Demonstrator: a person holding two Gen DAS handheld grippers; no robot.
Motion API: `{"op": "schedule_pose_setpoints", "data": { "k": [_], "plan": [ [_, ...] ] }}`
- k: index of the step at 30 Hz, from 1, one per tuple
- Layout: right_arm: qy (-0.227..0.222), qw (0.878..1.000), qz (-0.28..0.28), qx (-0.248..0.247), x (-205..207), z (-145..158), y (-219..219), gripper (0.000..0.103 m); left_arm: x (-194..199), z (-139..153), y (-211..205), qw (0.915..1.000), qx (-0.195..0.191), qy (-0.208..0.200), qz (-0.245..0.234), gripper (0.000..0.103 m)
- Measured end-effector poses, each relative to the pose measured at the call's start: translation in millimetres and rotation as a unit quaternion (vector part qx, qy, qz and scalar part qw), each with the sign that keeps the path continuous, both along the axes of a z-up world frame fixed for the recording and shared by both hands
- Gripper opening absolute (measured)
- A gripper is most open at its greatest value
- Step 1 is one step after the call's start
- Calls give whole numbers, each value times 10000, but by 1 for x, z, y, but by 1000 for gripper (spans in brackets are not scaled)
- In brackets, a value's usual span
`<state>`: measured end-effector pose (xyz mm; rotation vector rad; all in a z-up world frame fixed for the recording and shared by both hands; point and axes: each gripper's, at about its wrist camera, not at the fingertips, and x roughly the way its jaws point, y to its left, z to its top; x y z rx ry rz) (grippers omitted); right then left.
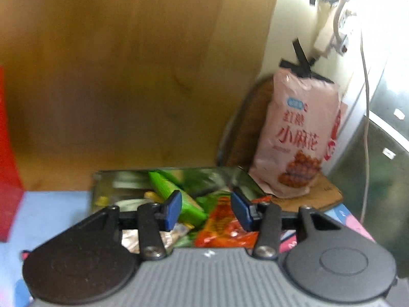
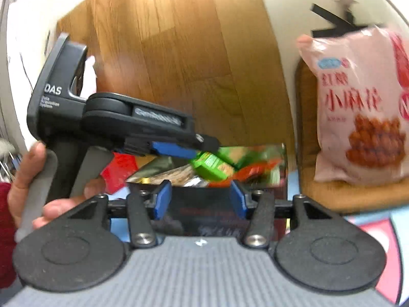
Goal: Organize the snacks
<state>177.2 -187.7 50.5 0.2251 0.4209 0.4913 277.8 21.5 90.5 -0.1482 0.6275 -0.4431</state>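
Crinkling, slippery green packet [image 2: 212, 166] in the box [image 2: 204, 204] at frame centre should be pinched mid-body; left gripper [image 1: 207, 209] and right gripper [image 2: 200, 202] are seen part-open, empty.

Snack box [image 2: 278, 176]: dark, open-topped, heaped with loose packets, on the table.
Green packet [image 2: 213, 166]: lying on top.
Orange-red packet [image 1: 225, 227]: beside it, apparently crumpled.
Pink bag [image 1: 299, 138]: upright, right of box.
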Motion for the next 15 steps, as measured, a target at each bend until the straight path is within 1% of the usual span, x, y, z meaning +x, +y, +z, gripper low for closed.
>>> {"op": "schedule_pose_setpoints", "data": {
  "k": [3, 6, 8, 11, 13, 15],
  "plan": [
    [65, 9997, -21, 248, -23, -4, -8, 54, -30, 7, 5, 9986, 357, -319, 221, 48],
    [215, 9983, -40, 545, -43, -9, -15, 54, -63, 10, 5, 9958, 707, -480, 315, 49],
    [317, 9971, -17, 688, -55, -11, -13, 54, -89, 11, -1, 9921, 1039, -579, 387, 49],
    [432, 9962, -34, 752, -72, -13, -12, 54, -122, 8, -11, 9867, 1414, -636, 491, 51],
    [541, 9954, -95, 784, -82, -17, -15, 54, -142, 3, -17, 9852, 1533, -578, 503, 51],
    [675, 9940, -140, 852, -95, -21, -18, 54, -158, -3, -20, 9859, 1536, -449, 491, 52]
  ]
}}
